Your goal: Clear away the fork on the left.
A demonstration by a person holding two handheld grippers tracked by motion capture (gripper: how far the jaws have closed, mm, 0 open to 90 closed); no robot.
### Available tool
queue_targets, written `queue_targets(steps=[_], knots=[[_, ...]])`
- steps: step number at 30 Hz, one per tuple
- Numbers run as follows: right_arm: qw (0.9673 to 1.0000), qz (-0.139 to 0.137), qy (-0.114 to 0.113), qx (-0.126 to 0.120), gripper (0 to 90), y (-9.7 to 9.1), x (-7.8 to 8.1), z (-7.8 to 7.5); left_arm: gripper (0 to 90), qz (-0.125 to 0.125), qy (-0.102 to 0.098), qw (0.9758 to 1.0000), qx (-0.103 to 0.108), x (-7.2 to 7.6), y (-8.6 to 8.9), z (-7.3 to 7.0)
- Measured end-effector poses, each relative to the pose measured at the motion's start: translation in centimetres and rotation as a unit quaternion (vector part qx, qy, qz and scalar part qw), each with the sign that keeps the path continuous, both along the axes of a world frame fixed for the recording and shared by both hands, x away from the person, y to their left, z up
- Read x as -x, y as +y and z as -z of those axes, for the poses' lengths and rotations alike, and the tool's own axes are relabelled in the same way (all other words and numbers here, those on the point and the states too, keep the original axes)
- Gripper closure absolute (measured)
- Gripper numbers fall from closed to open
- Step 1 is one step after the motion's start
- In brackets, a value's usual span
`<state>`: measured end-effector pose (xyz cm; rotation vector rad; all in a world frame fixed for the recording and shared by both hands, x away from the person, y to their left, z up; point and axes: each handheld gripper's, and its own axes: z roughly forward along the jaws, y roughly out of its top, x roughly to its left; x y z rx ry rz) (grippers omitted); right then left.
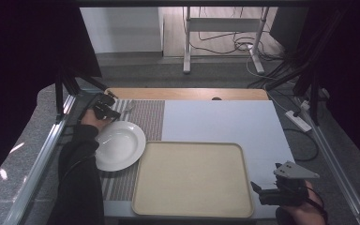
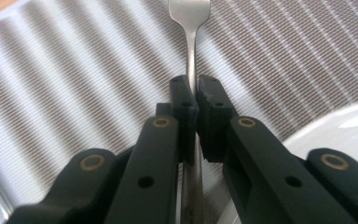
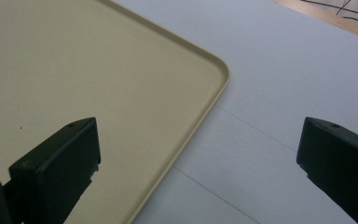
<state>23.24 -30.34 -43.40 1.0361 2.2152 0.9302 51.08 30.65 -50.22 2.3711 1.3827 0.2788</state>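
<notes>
Grey flooring and cables lie beyond the counter (image 1: 215,119). Over the striped placemat (image 2: 74,84), the left hand-held gripper (image 2: 192,86) is clenched on a fork's (image 2: 189,28) handle, just beside the white plate (image 1: 119,145). Right hand-held gripper (image 3: 196,154) gapes wide, released, at the beige tray's (image 3: 98,70) corner.

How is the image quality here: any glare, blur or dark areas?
High view: dark at both upper corners, soft glare on the white plate. Left gripper view: the left gripper is sharp, the fork it clamps is slightly soft, and the striped placemat shimmers. Right gripper view: evenly lit, beige tray crisp.
</notes>
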Motion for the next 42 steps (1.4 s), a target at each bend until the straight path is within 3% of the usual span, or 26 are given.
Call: queue_targets(steps=[3,7,11,16,24,31,42], knots=[[1.0000,-0.001,0.000,0.000,0.1,0.0,0.0,0.0,85.1,-0.013,-0.001,0.9997,0.020,0.7,1.7,-0.7],[1.0000,0.000,0.000,0.000,0.1,0.0,0.0,0.0,85.1,-0.022,-0.008,0.9994,0.024,1.7,3.0,-1.8],[1.0000,-0.001,-0.001,0.000,0.2,0.0,0.0,0.0,85.1,-0.019,-0.012,0.9997,0.012,2.8,3.4,-3.2],[1.0000,-0.001,-0.001,0.000,0.1,0.1,0.0,0.0,85.1,-0.019,-0.007,0.9993,0.032,4.2,3.7,-4.4],[1.0000,-0.003,-0.003,0.002,0.1,0.1,0.0,0.0,85.0,-0.006,0.007,0.9992,0.040,6.4,2.2,-5.0],[1.0000,-0.005,-0.004,0.001,0.2,0.1,0.1,0.0,85.0,0.014,0.007,0.9994,0.030,8.3,-0.3,-5.3],[1.0000,-0.007,-0.005,0.001,0.1,0.1,0.1,0.0,84.9,0.048,0.014,0.9979,0.040,11.0,-3.7,-5.2]])
